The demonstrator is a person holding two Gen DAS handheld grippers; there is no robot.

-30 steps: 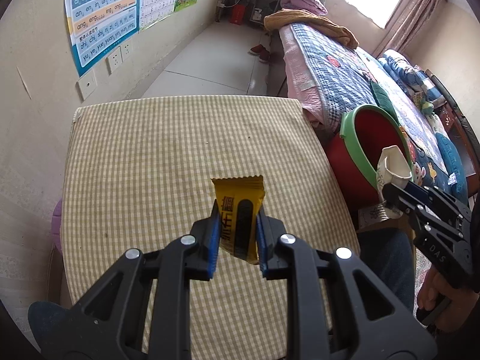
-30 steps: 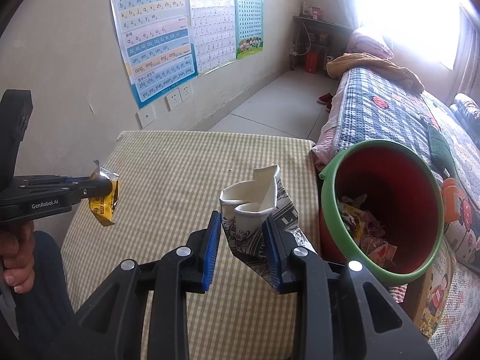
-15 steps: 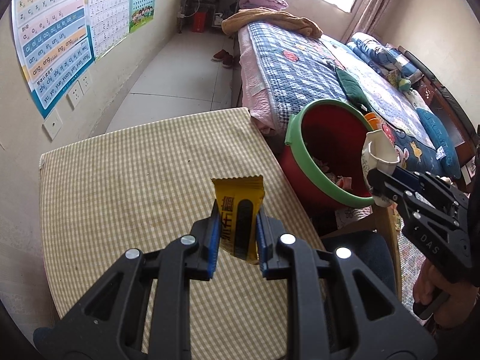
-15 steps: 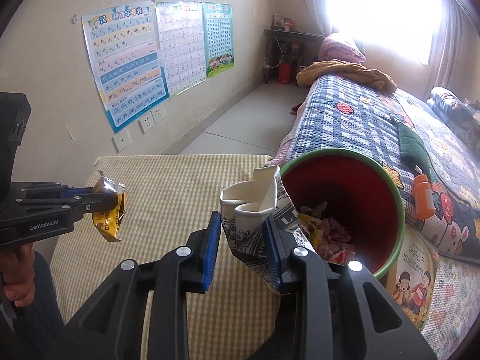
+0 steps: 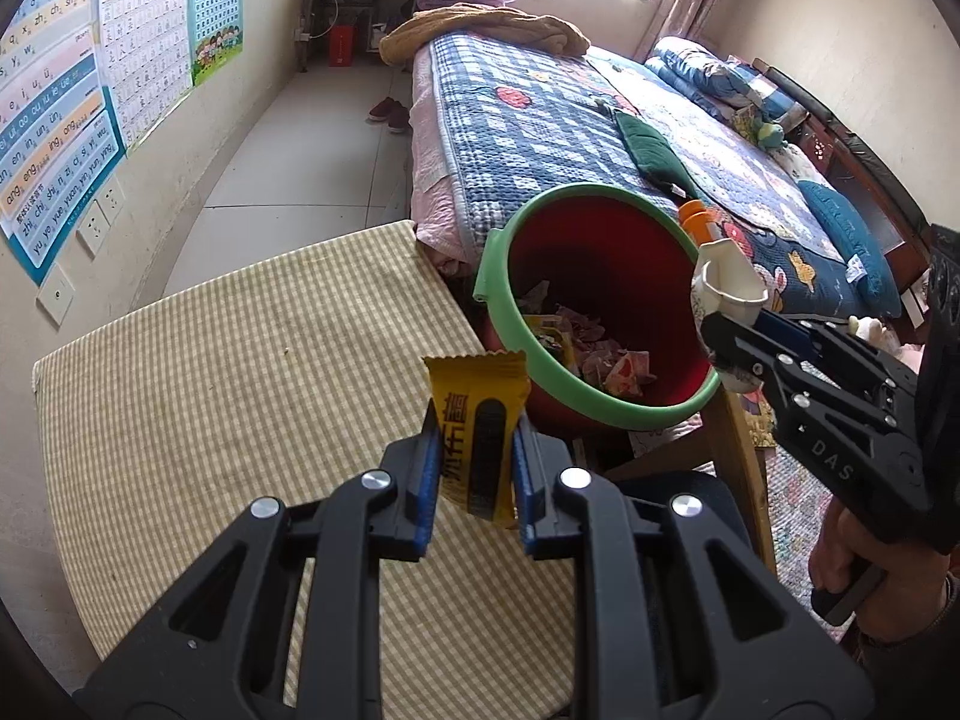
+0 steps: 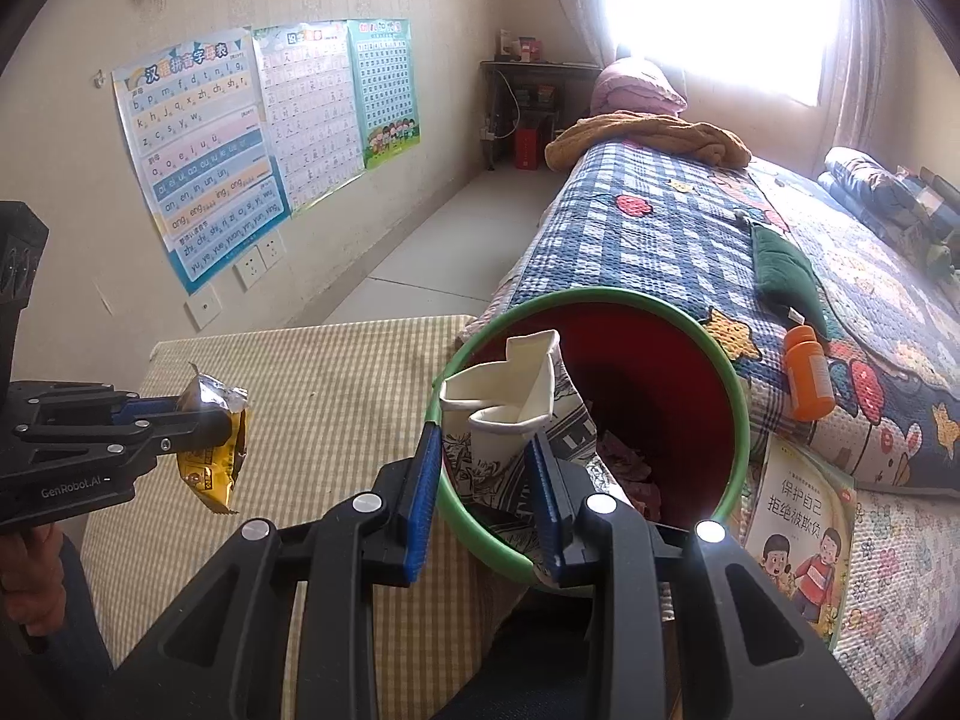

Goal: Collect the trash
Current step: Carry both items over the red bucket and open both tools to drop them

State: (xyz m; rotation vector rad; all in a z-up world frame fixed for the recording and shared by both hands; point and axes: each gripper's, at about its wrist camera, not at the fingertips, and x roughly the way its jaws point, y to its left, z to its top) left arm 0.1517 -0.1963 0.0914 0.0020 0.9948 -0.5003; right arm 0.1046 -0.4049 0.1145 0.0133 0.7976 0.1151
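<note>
Left gripper (image 5: pixel 471 468): its blue-padded jaws are closed narrowly on a yellow snack wrapper (image 5: pixel 477 438), which stands upright between them with its crimped top edge above the pads. The wrapper is held in the air over the near right part of the checked tablecloth (image 5: pixel 228 396), near the table's right edge and just left of the bin's rim. In the right wrist view the same gripper (image 6: pixel 198 429) appears at the left, with the wrapper (image 6: pixel 213 450) hanging from its tips and showing a silver inner lining.

Right gripper (image 6: pixel 486 486): its jaws are closed partway on a crumpled paper cup (image 6: pixel 510 414), white inside and printed in black on the outside, with the mouth folded in. The cup is held at the near left rim of the bin, partly over the opening. In the left wrist view this gripper (image 5: pixel 729 342) reaches in from the right, and the cup (image 5: pixel 723 294) sits over the bin's right rim.

Bin (image 6: pixel 741 414): a red bucket with a green rim, tilted toward the cameras, standing between the table and the bed (image 6: pixel 672 234). Wrappers and crumpled scraps (image 5: pixel 594 354) lie in its bottom.

Also visible: an orange bottle (image 6: pixel 807 381) on the quilt just right of the bin, a children's book (image 6: pixel 798 534) near the bin, and wall charts (image 6: pixel 204 150) at the far left.
</note>
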